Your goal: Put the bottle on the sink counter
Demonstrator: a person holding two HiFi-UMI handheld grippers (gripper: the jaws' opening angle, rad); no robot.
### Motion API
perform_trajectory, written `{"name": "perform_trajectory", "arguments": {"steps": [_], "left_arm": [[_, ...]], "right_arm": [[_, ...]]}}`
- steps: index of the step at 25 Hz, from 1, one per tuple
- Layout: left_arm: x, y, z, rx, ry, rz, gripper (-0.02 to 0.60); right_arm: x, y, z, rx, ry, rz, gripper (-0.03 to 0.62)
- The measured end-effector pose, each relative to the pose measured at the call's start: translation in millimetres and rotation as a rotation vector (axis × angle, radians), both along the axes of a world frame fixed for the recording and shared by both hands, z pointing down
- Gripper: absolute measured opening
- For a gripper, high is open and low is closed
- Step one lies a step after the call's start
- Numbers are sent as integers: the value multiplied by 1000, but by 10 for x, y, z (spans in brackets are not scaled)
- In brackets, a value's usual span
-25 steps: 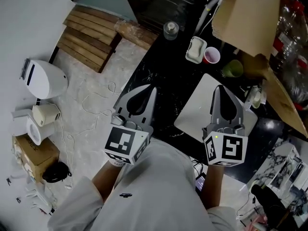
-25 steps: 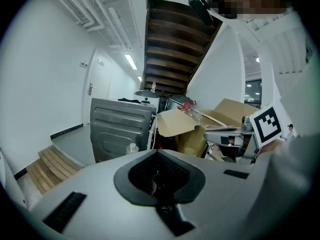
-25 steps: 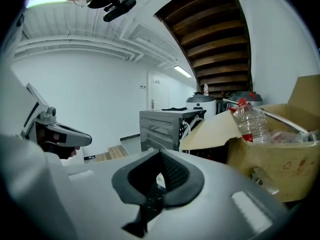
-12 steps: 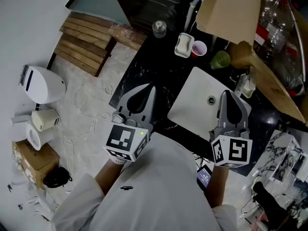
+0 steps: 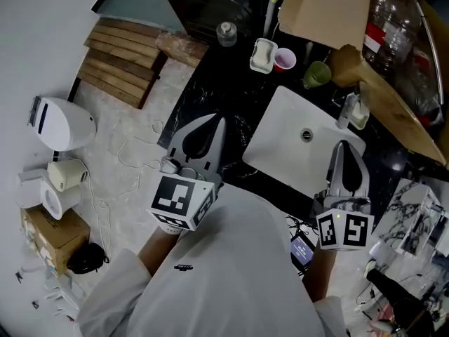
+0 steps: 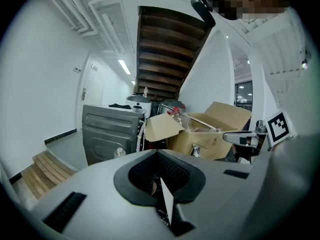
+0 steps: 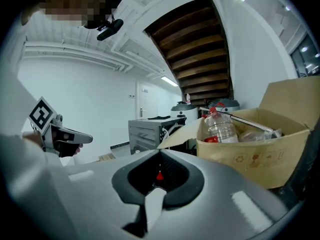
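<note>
- While the person stands at the near edge of the black counter (image 5: 226, 114), a gripper is held out in each hand, and the two are well apart.
- The left gripper (image 5: 218, 123) has its jaws closed together with nothing between them. Its tips are over the counter's left edge, just left of the white sink (image 5: 280, 153).
- The right gripper (image 5: 342, 148) has its jaws pressed shut and empty too, and it hangs over the right corner of the sink.
- The clear bottle (image 7: 220, 126) with a red cap sticks up out of an open cardboard box (image 7: 250, 156) at the far right, beyond the sink. Neither gripper touches it.
- Along the far side of the counter, a white soap dish (image 5: 262, 55), a pink cup (image 5: 285, 60) and a green cup (image 5: 317, 74) sit in a row. A glass jar (image 5: 226, 34) stands a little further left.
- A round drain (image 5: 306, 135) shows in the middle of the sink.
- Off the counter to the left, wooden steps (image 5: 123, 62) lie on the pale floor, and a white appliance (image 5: 63, 121) sits nearer.
</note>
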State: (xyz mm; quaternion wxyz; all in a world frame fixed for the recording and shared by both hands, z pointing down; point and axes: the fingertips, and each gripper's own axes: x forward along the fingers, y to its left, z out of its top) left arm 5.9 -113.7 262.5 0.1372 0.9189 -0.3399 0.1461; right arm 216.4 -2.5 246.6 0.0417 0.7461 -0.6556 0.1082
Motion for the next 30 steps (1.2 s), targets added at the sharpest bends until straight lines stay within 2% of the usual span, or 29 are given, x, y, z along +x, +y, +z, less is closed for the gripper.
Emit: {"name": "perform_trajectory", "arguments": {"steps": [4, 11, 21, 30], "left_arm": [[-27, 45, 19, -7, -4, -1, 6], [-15, 111, 6, -5, 5, -2, 6], [-37, 181, 11, -21, 18, 1, 6], [7, 235, 50, -38, 21, 6, 6]], "right_arm": [[10, 219, 21, 9, -18, 26, 11], [-49, 451, 58, 6, -9, 11, 11], [-148, 296, -62, 48, 6, -22, 11], [-168, 305, -123, 18, 77, -72, 11]]}}
